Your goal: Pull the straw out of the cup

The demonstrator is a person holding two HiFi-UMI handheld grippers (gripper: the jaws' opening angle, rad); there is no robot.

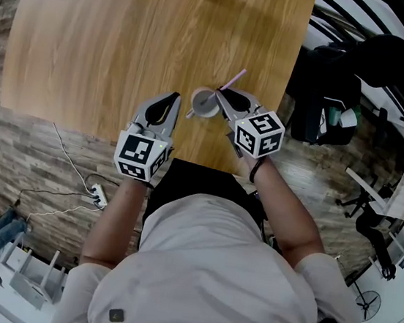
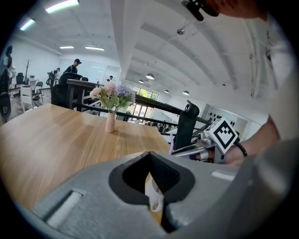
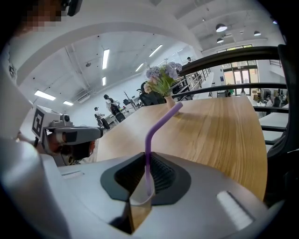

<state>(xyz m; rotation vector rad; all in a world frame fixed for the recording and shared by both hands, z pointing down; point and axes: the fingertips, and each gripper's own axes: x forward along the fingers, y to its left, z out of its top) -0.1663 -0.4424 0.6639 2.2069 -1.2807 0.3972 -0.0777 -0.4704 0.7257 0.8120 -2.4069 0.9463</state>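
Note:
A small white cup (image 1: 204, 103) with a handle on its left stands near the front edge of the wooden table (image 1: 91, 46). A purple bent straw (image 1: 232, 80) leans out of it to the upper right. My right gripper (image 1: 223, 93) reaches over the cup, and in the right gripper view its pads pinch the straw (image 3: 154, 128) just above the cup's rim (image 3: 140, 198). My left gripper (image 1: 173, 99) sits a little left of the cup with its jaws together and nothing held. The cup (image 2: 152, 189) shows through the thin slit between them.
A pink vase of flowers (image 2: 110, 122) stands at the far end of the table. A black chair with bags (image 1: 328, 100) is close on the right, past the table's edge. A power strip and cables (image 1: 96, 195) lie on the floor at the left.

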